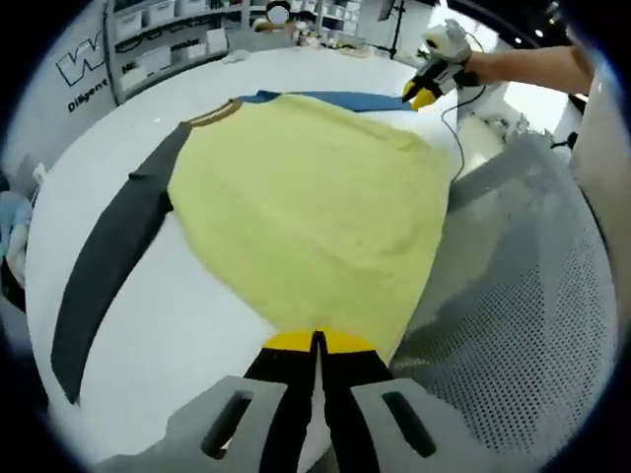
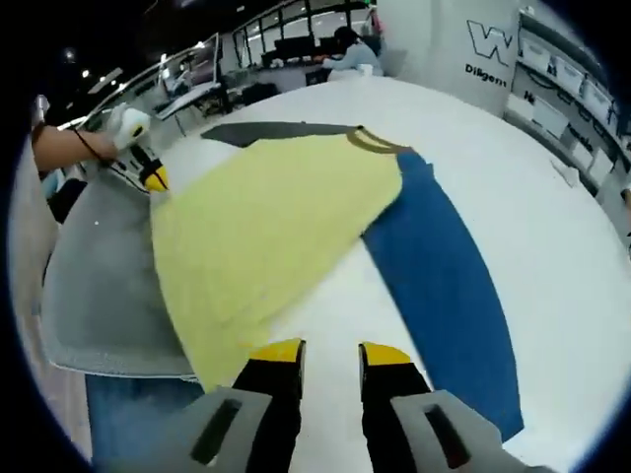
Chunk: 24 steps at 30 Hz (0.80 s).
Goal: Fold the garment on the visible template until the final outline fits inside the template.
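left gripper point(image 1: 317, 345) had its 2 yellow-tipped jaws pressed together on the near hem of the yellow garment point(image 1: 306, 207); in the right gripper view it appeared at the garment's far hem corner point(image 2: 150, 177), held by a hand point(image 2: 123, 123). right gripper point(image 2: 330, 357) stood with its jaws parted and nothing between them, hovering over the white table point(image 2: 552, 256) just beside the garment's edge; in the left gripper view it sat by the far corner of the garment point(image 1: 426, 91).

garment lay spread flat on the table, body yellow, collar point(image 2: 373, 143) tan. dark grey sleeve point(image 1: 108, 256) stretched out to 1 side, blue sleeve point(image 2: 444, 286) to the other. grey perforated mat point(image 1: 532, 305) lay under the hem side, partly covered by the yellow cloth. shelving with bins point(image 1: 168, 30) stood beyond the table.
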### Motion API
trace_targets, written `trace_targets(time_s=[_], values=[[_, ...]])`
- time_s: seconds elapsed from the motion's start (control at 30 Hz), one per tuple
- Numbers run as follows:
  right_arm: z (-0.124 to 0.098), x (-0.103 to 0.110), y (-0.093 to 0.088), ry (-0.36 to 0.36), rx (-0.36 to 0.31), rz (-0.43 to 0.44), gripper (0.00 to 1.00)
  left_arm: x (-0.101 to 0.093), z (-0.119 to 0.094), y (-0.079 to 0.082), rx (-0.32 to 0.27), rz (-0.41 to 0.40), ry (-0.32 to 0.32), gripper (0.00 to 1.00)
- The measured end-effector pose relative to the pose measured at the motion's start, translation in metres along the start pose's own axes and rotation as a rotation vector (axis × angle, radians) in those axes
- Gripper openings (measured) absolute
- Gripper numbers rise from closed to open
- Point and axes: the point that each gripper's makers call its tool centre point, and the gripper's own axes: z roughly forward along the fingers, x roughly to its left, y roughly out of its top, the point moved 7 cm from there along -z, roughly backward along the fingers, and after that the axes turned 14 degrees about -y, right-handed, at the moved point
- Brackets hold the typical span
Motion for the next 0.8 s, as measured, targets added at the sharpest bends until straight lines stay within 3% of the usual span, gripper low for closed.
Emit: trace_targets(time_s=[0.13,0.27,0.57,0.6,0.67,0.7,0.8], values=[[0.025,-0.04,0.004,-0.13,-0.003,0.011,0.26,0.005,0.002,0.008,-0.001,0.017,0.015,0.03],[0.047,-0.069,0.008,-0.188,0.022,0.044,0.32,0.011,0.001,0.015,-0.009,0.022,0.034,0.03],[0.076,-0.097,0.005,-0.194,0.103,0.065,0.36,0.022,-0.001,0.028,-0.033,0.008,0.047,0.02],[0.077,-0.099,0.01,-0.183,0.061,0.083,0.35,0.022,0.001,0.03,-0.037,0.009,0.041,0.02],[0.08,-0.102,0.009,-0.181,0.07,0.092,0.33,0.018,0.005,0.033,-0.043,0.021,0.023,0.02],[0.08,-0.103,0.011,-0.185,0.043,0.044,0.31,0.017,0.007,0.034,-0.042,0.027,0.013,0.02],[0.083,-0.11,0.01,-0.209,0.034,0.031,0.19,0.012,0.016,0.032,-0.008,0.039,-0.006,0.01]])
